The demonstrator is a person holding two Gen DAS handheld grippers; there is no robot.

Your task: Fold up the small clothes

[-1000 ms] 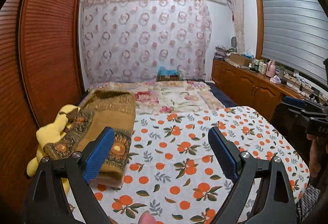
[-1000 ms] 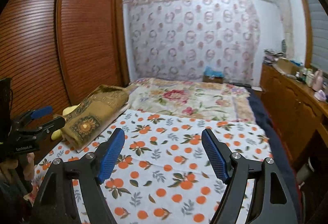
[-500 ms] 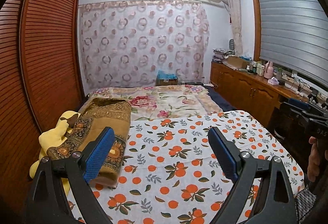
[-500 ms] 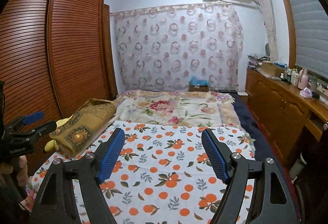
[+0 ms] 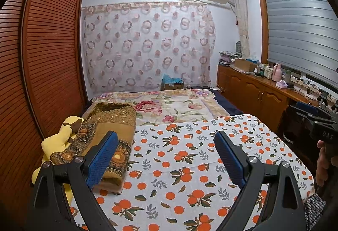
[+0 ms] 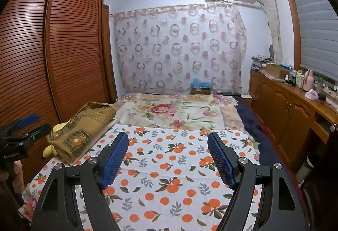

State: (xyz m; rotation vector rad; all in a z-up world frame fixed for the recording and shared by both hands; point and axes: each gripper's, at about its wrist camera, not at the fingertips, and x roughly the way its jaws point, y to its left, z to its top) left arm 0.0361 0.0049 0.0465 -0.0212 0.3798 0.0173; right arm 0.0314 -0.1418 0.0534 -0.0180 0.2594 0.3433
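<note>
My left gripper [image 5: 165, 138] is open and empty, held above a white sheet with an orange-fruit print [image 5: 186, 165] spread on the bed. My right gripper [image 6: 168, 139] is also open and empty above the same sheet [image 6: 169, 169]. The left gripper also shows at the left edge of the right wrist view [image 6: 23, 127], and the right gripper shows at the right edge of the left wrist view [image 5: 316, 116]. No small garment shows on the sheet in either view.
A folded brown patterned blanket [image 5: 107, 131] lies on a yellow pillow [image 5: 57, 142] at the bed's left side. A floral quilt [image 5: 173, 104] covers the far half. A slatted wooden wardrobe [image 5: 42, 62] stands left, a wooden cabinet [image 5: 259, 91] with bottles right.
Both grippers have tilted upward and risen, so more of the wall, curtain and ceiling shows and the bed sits lower in view. Both stay open.
</note>
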